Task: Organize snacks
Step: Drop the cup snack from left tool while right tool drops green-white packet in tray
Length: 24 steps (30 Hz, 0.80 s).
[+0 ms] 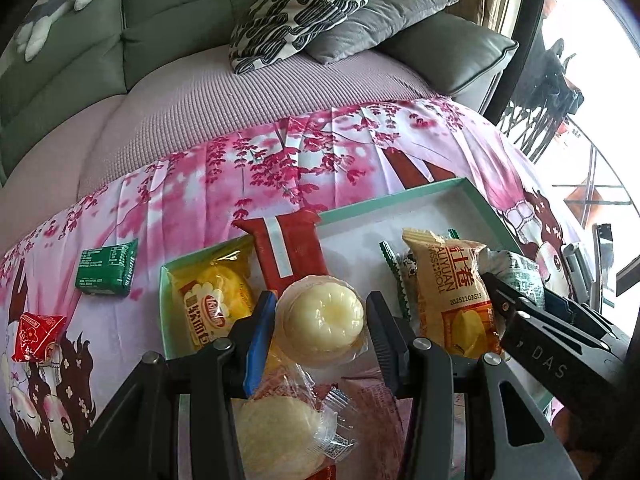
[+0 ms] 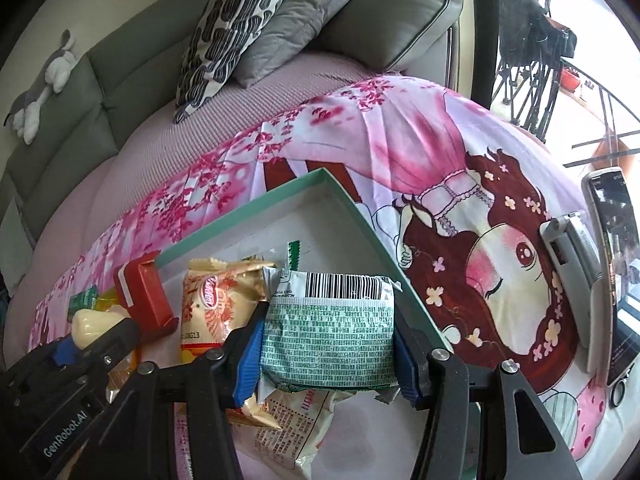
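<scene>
My left gripper [image 1: 320, 330] is shut on a round pale-yellow pastry [image 1: 322, 316] in clear wrap, held over the near edge of a shallow teal-rimmed box [image 1: 400, 202]. In the box lie a yellow bread packet [image 1: 212, 300], a red bar [image 1: 286, 248] and a swiss-roll packet [image 1: 452, 292]. My right gripper [image 2: 328, 356] is shut on a pale green-and-white packet [image 2: 332, 336] with a barcode, over the box's [image 2: 362, 220] right side. The right wrist view also shows the left gripper [image 2: 96, 334], the pastry [image 2: 92, 324], the red bar [image 2: 144, 300] and the swiss-roll packet [image 2: 214, 300].
A small green box [image 1: 106, 268] and a red packet [image 1: 38, 336] lie on the pink printed cloth [image 1: 200, 200] left of the box. Another wrapped pastry [image 1: 276, 432] and a white packet [image 2: 296, 428] lie below the grippers. A phone on a stand [image 2: 612, 260] is at the right. Cushions [image 1: 320, 4] sit behind.
</scene>
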Each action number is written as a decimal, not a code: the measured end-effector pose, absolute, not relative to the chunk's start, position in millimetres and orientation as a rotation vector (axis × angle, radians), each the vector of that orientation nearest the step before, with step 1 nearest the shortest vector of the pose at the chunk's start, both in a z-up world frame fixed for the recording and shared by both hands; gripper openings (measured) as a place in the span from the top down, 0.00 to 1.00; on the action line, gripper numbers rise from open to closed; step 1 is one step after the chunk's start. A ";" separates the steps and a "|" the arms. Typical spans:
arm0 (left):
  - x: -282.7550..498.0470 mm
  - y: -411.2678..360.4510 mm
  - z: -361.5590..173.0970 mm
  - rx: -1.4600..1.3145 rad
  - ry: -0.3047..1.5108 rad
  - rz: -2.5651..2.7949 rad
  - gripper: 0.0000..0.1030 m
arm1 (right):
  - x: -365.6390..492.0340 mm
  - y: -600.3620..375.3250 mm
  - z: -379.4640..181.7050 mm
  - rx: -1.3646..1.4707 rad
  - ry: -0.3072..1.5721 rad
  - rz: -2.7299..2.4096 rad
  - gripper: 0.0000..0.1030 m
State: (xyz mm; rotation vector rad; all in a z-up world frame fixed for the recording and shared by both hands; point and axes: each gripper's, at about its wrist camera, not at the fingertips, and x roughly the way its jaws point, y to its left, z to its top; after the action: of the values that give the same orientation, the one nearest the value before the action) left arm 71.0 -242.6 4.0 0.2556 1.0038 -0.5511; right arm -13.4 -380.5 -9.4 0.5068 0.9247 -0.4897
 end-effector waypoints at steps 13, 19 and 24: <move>72.0 -243.2 6.5 0.242 1.032 -0.576 0.52 | -12.4 -381.4 -14.7 0.518 0.971 -0.499 0.38; 71.7 -237.4 20.7 0.228 1.019 -0.567 0.45 | -13.7 -381.4 -16.3 0.518 0.991 -0.505 0.31; 74.0 -227.8 29.1 0.212 1.018 -0.528 0.44 | -15.3 -377.9 -10.3 0.491 0.987 -0.506 0.26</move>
State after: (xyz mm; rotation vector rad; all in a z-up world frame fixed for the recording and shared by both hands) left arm 74.0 -227.8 29.1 0.2120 1.0175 -0.5279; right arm -15.3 -377.9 -10.3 0.4914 0.9875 -0.5065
